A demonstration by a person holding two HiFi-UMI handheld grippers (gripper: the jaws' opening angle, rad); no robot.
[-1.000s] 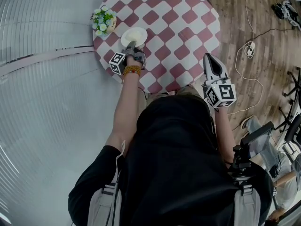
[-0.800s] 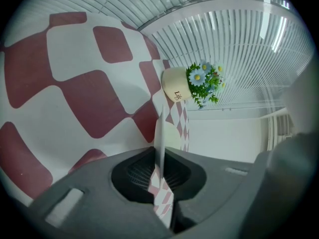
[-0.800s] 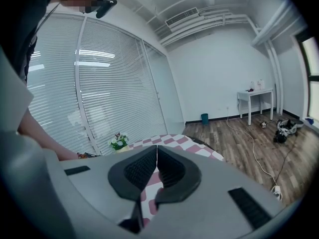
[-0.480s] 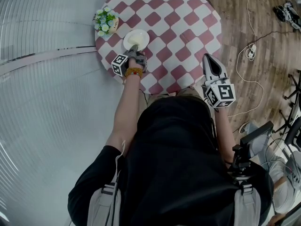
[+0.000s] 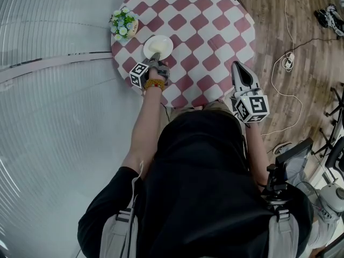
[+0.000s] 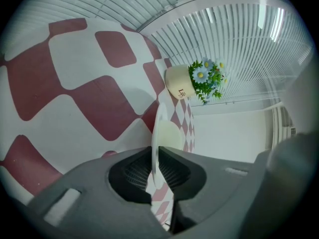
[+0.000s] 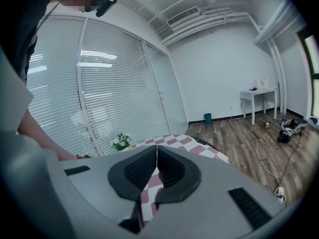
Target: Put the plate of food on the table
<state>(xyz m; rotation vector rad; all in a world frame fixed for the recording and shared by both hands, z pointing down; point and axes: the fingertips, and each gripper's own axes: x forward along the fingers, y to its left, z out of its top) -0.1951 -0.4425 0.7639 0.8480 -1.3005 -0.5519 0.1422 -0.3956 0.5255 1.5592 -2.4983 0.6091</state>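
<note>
Left tool pinches plate by its near rim, over table beside flowerpot; touchdown unclear. Right tool closed, empty. Plate likely stiff, light, breakable, slick; a rim hold risks tilt.

Counter: red-and-white checks. Plate: white. Flowerpot: cream; blue and white flowers. Floor: brown wood.

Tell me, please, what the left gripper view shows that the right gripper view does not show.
Only the left gripper view: the left gripper shut on the rim of the plate. Only the right gripper view: the right gripper, jaws together and empty, a wooden floor and a white side table. Both: the checkered table and the flower pot.
</note>
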